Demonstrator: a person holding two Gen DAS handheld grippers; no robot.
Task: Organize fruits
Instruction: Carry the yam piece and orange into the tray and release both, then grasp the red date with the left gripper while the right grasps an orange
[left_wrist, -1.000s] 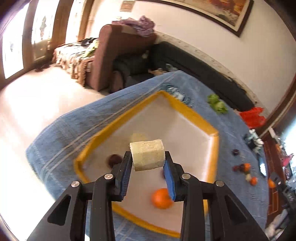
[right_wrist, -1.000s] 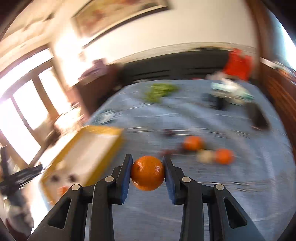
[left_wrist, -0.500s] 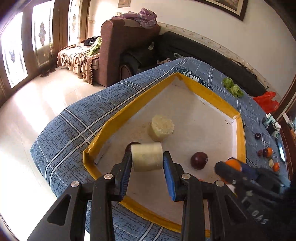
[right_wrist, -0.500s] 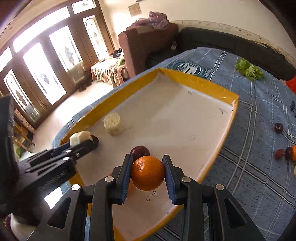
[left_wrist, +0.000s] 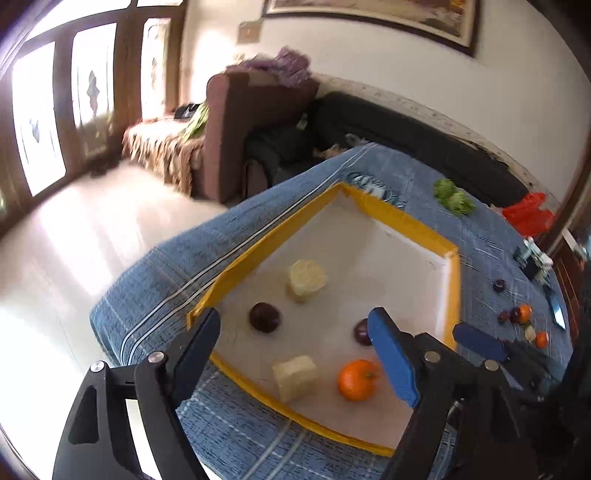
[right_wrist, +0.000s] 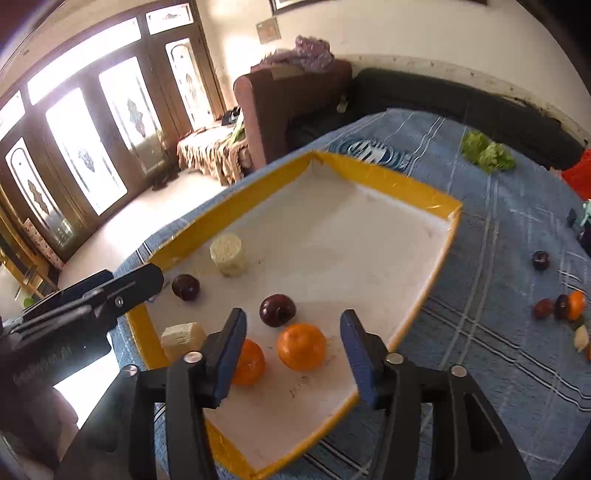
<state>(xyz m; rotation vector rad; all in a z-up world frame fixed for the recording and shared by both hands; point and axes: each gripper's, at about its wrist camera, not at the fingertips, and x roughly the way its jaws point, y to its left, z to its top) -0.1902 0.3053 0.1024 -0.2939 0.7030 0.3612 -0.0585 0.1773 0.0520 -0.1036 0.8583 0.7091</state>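
Note:
A yellow-rimmed white tray (left_wrist: 402, 219) (right_wrist: 388, 181) lies on the blue cloth. My left gripper (left_wrist: 295, 345) is open above its near corner; a pale block (left_wrist: 295, 376) lies on the tray below it. My right gripper (right_wrist: 293, 341) is open over an orange (right_wrist: 301, 346) resting on the tray. A second orange (right_wrist: 251, 362) (left_wrist: 357, 374), two dark plums (right_wrist: 277, 310) (right_wrist: 185, 287) and a pale round piece (right_wrist: 228, 254) (left_wrist: 306, 278) also lie in the tray.
More fruit lies loose on the cloth to the right: plums (right_wrist: 541, 260), small oranges (right_wrist: 576, 304) (left_wrist: 524, 312). A green leafy bunch (right_wrist: 487, 151) sits at the back. Sofas stand behind the table. The table edge drops to the floor at left.
My left gripper opened and dropped the pale block onto the tray. My right gripper opened and left its orange on the tray. Both have pulled back a little.

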